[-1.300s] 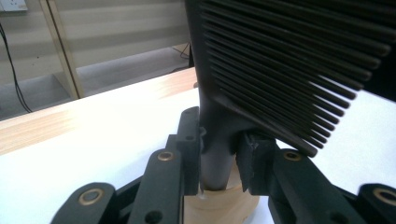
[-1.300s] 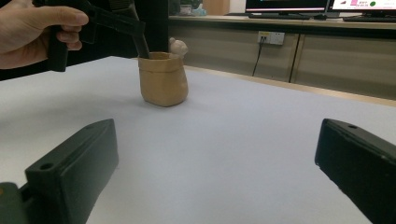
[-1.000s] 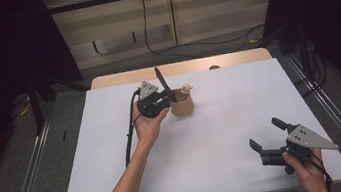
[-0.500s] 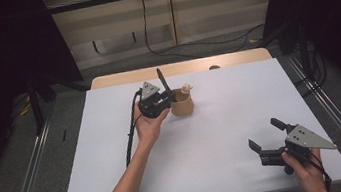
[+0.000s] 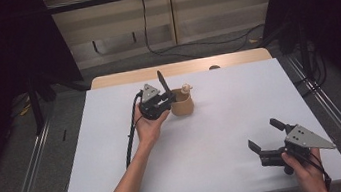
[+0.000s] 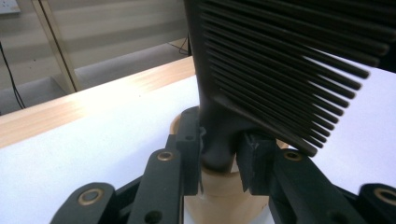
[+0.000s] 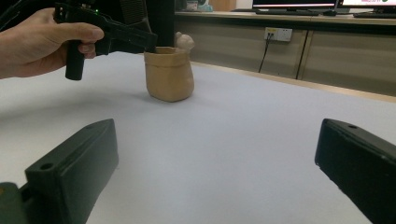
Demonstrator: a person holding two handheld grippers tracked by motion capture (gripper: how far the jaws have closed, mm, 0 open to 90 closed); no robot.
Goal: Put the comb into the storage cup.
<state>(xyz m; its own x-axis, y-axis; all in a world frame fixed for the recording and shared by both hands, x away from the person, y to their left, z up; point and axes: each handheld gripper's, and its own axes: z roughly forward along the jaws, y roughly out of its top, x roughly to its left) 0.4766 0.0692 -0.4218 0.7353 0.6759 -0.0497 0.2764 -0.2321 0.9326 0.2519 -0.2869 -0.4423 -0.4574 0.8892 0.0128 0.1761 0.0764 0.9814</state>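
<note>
A black comb [image 5: 161, 79] stands upright, teeth end up, with my left gripper [image 5: 169, 98] shut on its handle. In the left gripper view the two pads [image 6: 254, 161] press the handle of the comb [image 6: 280, 60] just over the mouth of a tan sack-shaped pot [image 6: 219, 196]. The pot [image 5: 182, 105] sits on the white table top at the back centre, with a small beige figure [image 5: 186, 88] at its rim. My right gripper [image 5: 263, 133] rests near the front right, open with nothing between its jaws. From the right gripper view [image 7: 215, 158] the pot [image 7: 169, 74] is well ahead.
The white board [image 5: 224, 134] lies on a wooden table whose edge [image 5: 179, 68] shows behind it. Metal rails [image 5: 27, 171] run along both sides on the floor. A cable [image 5: 131, 137] trails from the left gripper along the forearm.
</note>
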